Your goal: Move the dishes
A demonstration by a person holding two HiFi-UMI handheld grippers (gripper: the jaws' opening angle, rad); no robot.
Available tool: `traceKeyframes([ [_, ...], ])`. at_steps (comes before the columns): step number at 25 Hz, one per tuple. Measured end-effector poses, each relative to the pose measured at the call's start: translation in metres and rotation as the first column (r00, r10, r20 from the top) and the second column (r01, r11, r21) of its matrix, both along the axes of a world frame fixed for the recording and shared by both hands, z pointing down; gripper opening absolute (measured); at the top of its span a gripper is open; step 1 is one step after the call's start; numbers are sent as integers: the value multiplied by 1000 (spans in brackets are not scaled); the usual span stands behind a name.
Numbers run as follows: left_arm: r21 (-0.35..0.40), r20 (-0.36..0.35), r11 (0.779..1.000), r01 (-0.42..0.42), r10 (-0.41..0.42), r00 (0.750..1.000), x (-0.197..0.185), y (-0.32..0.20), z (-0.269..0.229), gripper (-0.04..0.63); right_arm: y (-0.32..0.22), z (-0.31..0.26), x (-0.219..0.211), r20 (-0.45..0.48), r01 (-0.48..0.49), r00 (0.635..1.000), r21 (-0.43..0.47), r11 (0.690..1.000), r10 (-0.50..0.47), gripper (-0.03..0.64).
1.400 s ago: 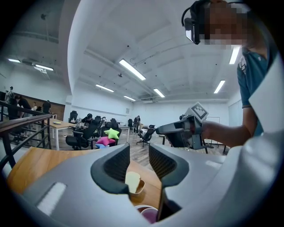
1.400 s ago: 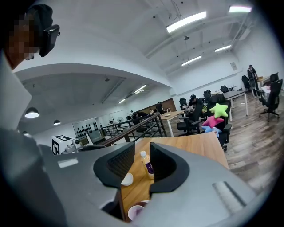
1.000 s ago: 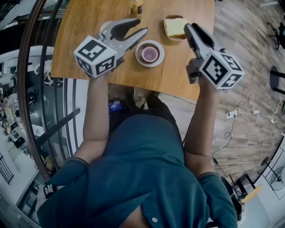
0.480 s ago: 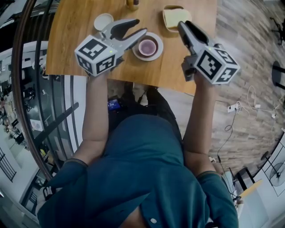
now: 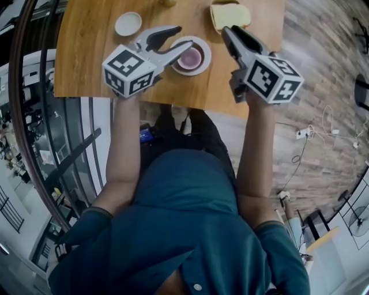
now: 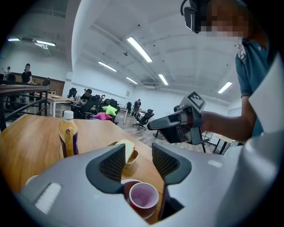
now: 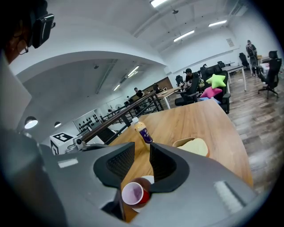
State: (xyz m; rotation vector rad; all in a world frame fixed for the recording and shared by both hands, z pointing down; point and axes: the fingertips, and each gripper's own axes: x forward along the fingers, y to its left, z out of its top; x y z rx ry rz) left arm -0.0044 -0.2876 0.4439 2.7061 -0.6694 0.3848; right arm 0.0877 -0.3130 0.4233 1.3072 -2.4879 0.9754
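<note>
A pink-lined red cup (image 5: 191, 57) stands on a white saucer (image 5: 200, 68) near the front edge of the wooden table (image 5: 92, 52). My left gripper (image 5: 176, 38) hovers just left of the saucer, open and empty, and the cup (image 6: 143, 197) shows below its jaws (image 6: 138, 158). My right gripper (image 5: 228, 33) hangs to the right of the saucer, open with a narrow gap and nothing in it. The cup (image 7: 132, 194) and saucer (image 7: 148, 179) lie under its jaws (image 7: 142, 160). A small white dish (image 5: 128, 23) sits at the left.
A yellow tray with bread (image 5: 230, 14) lies behind the right gripper, also seen as the bread tray (image 7: 193, 146). A juice bottle (image 6: 68, 135) stands at the table's back. A railing (image 5: 34, 115) runs along the left; wood floor with cables (image 5: 323, 132) lies right.
Both grippers have closed in on the cup and saucer: the left tips are nearer the saucer's rim, and the right gripper has drifted left, away from the bread tray. The view has tilted.
</note>
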Motion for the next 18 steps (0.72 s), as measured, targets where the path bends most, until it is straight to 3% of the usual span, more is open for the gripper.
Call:
traceKeyframes([
  [9,-7,86,996,-84,84,993,22,3,38,225,-11,35,1,4,22,1000,-61,998,-22,89],
  [18,-30,201,984,-178,181,963,19,28,84,299,-10,72,-25,7,49,999,-124,991,-48,89],
])
